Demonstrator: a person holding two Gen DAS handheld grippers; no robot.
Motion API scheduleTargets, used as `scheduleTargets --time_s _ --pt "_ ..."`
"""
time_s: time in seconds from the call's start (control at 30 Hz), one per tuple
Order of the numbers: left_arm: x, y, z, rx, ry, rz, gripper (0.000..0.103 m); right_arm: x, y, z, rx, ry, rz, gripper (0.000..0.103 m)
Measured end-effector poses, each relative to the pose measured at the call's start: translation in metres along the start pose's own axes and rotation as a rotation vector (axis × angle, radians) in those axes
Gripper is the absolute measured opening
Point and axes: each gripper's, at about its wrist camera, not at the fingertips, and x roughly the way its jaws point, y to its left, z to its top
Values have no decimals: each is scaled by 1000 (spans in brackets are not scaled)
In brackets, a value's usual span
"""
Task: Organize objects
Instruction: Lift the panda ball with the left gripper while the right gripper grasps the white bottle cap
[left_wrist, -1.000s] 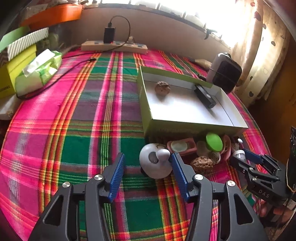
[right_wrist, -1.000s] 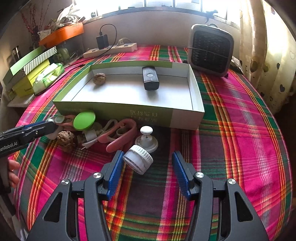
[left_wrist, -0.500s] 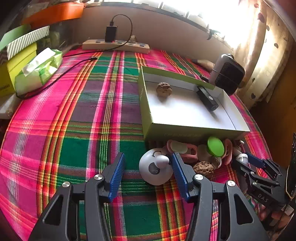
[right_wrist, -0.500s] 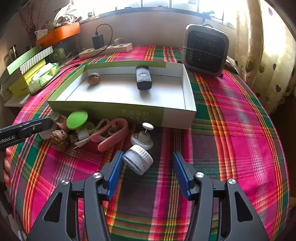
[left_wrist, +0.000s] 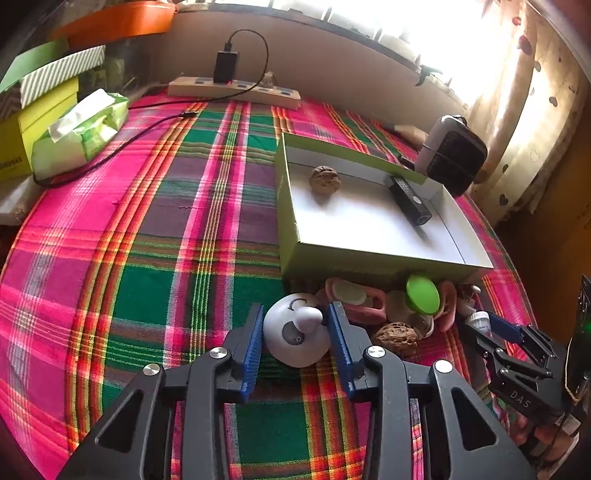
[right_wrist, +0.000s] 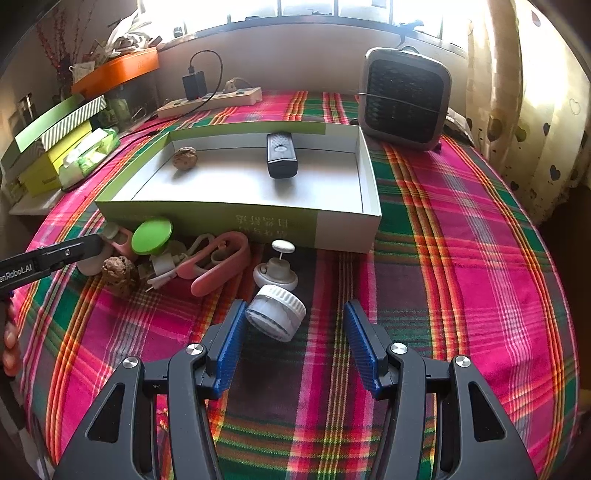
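A shallow green box (left_wrist: 295, 236) (right_wrist: 236, 214) holds a walnut (left_wrist: 324, 178) (right_wrist: 185, 158) and a black remote (left_wrist: 407, 199) (right_wrist: 281, 154). In front of it lies a clutter: green lid (left_wrist: 422, 294) (right_wrist: 152, 236), pink clip (right_wrist: 221, 264), loose walnut (left_wrist: 396, 334) (right_wrist: 119, 270). My left gripper (left_wrist: 295, 339) has closed on a white round gadget (left_wrist: 295, 334), both pads touching its sides. My right gripper (right_wrist: 293, 332) is open around a white ribbed cap (right_wrist: 276, 313), which touches the left pad. A white knob piece (right_wrist: 276, 273) sits just beyond it.
A small grey heater (right_wrist: 404, 98) (left_wrist: 452, 157) stands at the back right. A power strip with charger (left_wrist: 232, 88) (right_wrist: 210, 99) lies along the back wall. A tissue pack (left_wrist: 79, 134) and stacked boxes (right_wrist: 51, 147) sit at the left. Plaid cloth covers the table.
My left gripper's jaws have narrowed from wide open onto the white round gadget. My right gripper has held nearly still, open around the ribbed cap.
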Motion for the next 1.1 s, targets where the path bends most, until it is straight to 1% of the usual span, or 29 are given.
scheduleTargets --time_s 0.1,0.17,0.3,0.73,0.9,1.1 --pt "-1 0 -1 0 -1 1 32 -1 -1 -1 -1 -3 9 51" --pt "-1 1 -1 -1 -1 1 32 -2 0 -1 0 -6 10 42" --pt "-2 -1 -2 9 -7 12 32 -3 0 -1 0 -9 16 32" --pt "-3 -1 -2 13 -8 13 31 -5 0 -1 2 -18 22 32" --pt "-6 -2 -1 18 -23 11 28 -5 -1 -1 -1 -21 23 32" --pt "-6 -1 -1 19 -24 13 28 -6 -1 0 -3 -24 24 32"
